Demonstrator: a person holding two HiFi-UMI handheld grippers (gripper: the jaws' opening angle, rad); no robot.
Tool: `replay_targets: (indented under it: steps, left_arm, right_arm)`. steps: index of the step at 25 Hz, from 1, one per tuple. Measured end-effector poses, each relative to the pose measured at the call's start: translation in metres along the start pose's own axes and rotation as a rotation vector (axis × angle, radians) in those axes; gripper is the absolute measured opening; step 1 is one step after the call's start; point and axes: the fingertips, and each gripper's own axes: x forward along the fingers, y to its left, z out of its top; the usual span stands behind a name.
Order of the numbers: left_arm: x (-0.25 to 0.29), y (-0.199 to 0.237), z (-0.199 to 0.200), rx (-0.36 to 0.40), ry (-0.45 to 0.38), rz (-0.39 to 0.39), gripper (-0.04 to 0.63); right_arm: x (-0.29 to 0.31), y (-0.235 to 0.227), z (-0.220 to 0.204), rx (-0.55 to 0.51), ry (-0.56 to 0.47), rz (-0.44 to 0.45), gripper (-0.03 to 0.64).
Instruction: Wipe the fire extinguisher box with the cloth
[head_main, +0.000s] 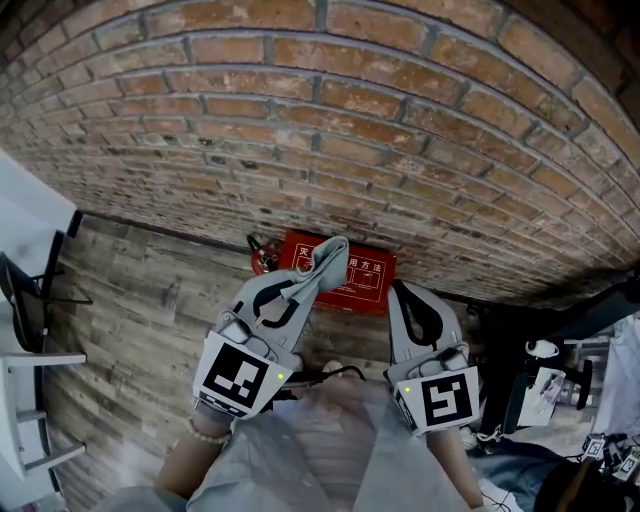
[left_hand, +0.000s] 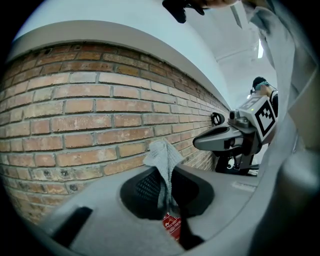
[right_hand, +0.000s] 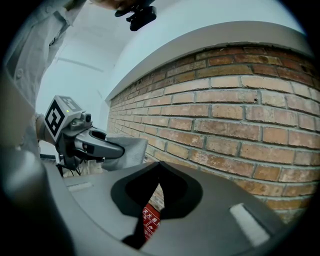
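Setting: a red-brown brick wall (head_main: 350, 120) rises from a grey-brown wooden plank floor (head_main: 150, 300).

Box: the flat red fire extinguisher box with white lettering (head_main: 366, 278) sits at the far edge of the floor, right against the foot of the wall. In both gripper views a small red piece of it shows through the gap low between the jaws.

Cloth: the pale grey woven cloth (head_main: 331, 256) is pinched in the left gripper. Its loose end stands up past the jaw tips in a crumpled peak. In the head view it overlaps the box's upper left part. Whether it touches the box cannot be told.

Left gripper: the grey 2-jaw left gripper (head_main: 306, 284) has its jaws clamped on the cloth, which the left gripper view shows running down between them. It points toward the wall, over the left half of the box.

Right gripper: the grey 2-jaw right gripper (head_main: 398, 292) has its jaws pressed together at the tips with nothing between them. Its tips lie at the right edge of the box in the head view.

Spacing: the 2 grippers sit side by side, near each other but apart, and each shows in the other's view.

Cubes: 1 white cube with black square markers rides on the back of each gripper, nearest the person.
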Motion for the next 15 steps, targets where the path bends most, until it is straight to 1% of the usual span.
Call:
replay_targets:
  steps: [8, 15]
  left_arm:
    - [-0.001, -0.002, 0.0001, 0.003, -0.002, -0.003, 0.012]
    - [-0.0035, -0.0026, -0.0031, 0.013, 0.019, -0.004, 0.012]
  right_arm:
    - [-0.0021, 0.0015, 0.0001, -0.004, -0.002, -0.001, 0.006]
    - [-0.0034, 0.003, 0.0007, -0.008, 0.001, 0.001, 0.005]
